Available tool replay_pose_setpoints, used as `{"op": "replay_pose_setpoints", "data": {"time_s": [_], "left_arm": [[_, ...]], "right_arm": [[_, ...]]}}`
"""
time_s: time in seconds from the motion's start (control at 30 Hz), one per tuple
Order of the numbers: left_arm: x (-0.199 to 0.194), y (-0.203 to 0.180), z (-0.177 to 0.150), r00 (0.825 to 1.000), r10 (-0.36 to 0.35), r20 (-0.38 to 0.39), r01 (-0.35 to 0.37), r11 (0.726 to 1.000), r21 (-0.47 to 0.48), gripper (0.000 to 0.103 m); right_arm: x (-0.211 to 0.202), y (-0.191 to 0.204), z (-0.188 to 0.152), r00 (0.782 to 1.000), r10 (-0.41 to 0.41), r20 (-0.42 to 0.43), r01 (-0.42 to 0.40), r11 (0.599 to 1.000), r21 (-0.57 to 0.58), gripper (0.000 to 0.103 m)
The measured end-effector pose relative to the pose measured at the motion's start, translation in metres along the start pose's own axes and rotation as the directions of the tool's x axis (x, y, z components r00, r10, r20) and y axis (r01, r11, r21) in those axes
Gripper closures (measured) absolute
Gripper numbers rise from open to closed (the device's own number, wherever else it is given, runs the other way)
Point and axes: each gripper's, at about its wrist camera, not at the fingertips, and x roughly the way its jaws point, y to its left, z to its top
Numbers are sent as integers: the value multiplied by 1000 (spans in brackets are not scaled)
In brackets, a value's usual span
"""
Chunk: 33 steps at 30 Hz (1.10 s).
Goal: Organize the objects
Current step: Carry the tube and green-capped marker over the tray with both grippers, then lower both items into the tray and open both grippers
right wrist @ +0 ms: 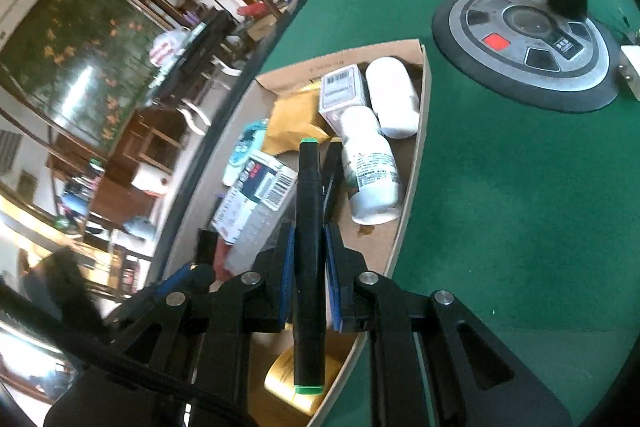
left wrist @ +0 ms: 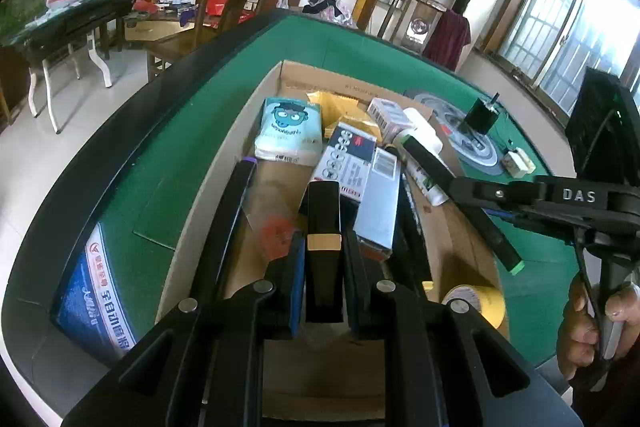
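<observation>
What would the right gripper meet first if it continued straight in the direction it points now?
Probably the white bottle lying in the cardboard box. The right gripper, shut on a black marker, aims down into the box, and the marker's green tip ends beside that bottle. Depth is unclear; it might reach the yellow packet instead.

A cardboard box [left wrist: 256, 107] sits on the bench [left wrist: 360, 51]. Inside lie a tissue pack [left wrist: 289, 129], cartons and bottles [right wrist: 372, 167]. A round panel [right wrist: 524, 47] lies beside the box.
</observation>
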Motion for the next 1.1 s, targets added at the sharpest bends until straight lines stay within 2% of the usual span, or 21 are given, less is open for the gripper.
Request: {"op": "replay_pose_setpoints", "data": {"time_s": [0.13, 0.4, 0.57, 0.67, 0.73, 0.9, 0.93, 1.03, 1.1], "left_arm": [[-2, 4, -5, 1000, 18, -6, -18, 1000, 7, 89], [-6, -3, -5, 1000, 8, -10, -7, 1000, 27, 89], [-14, -8, -1, 1000, 10, 12, -10, 1000, 24, 87], [-27, -7, 0, 999, -16, 37, 16, 1000, 11, 81], [-40, -8, -2, 997, -60, 48, 59, 998, 16, 79], [-82, -24, -31, 987, -142, 69, 130, 979, 159, 78], [-87, -26, -38, 986, -153, 59, 141, 974, 175, 76], [-93, -29, -51, 984, -174, 40, 165, 972, 166, 56], [-89, -32, -54, 983, -180, 22, 175, 972, 155, 56]], "right_arm": [[6, 0, -5, 999, -36, -9, 35, 999, -7, 90], [4, -4, -8, 996, -89, -11, 88, 996, -24, 90], [-4, -2, -7, 998, -67, -1, 67, 998, -17, 89], [-14, -3, -6, 998, -66, 23, 67, 998, -21, 81], [-19, -3, -7, 997, -64, 37, 65, 998, -23, 80], [-27, -5, -11, 997, -53, 50, 55, 998, -33, 80], [-27, -5, -10, 998, -46, 50, 48, 998, -30, 80], [-26, -7, -11, 998, -27, 49, 28, 999, -17, 80], [-27, -10, -12, 999, -15, 48, 16, 1000, -11, 80]]}}
